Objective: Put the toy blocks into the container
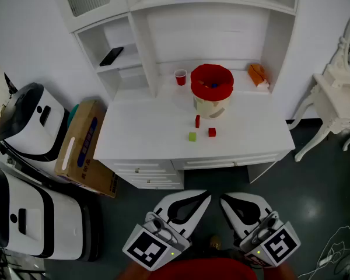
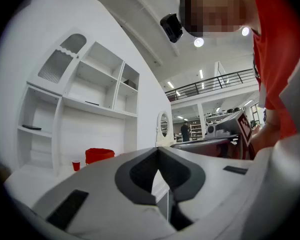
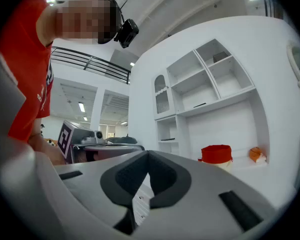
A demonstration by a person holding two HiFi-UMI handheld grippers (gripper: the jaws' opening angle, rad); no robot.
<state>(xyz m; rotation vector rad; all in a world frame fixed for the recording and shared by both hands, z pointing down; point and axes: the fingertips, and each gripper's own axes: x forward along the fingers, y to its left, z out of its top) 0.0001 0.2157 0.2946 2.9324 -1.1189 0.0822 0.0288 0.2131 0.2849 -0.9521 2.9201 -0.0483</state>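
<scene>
Head view has the container [image 1: 212, 92] standing on the white desk [image 1: 146, 133], with an upright red block [image 1: 197, 121], a green block [image 1: 192, 136] and a small red block [image 1: 212, 132] just before it. Well short of the container, the left gripper [image 1: 201, 198] and right gripper [image 1: 227, 202] are both clenched, empty.

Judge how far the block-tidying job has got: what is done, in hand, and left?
Done: at most a blue piece seems to lie inside the container. In hand: nothing; the left tongs and right tongs are shut, empty, short of the desk. Left: the tall red block, red cube and green block sit on it.
</scene>
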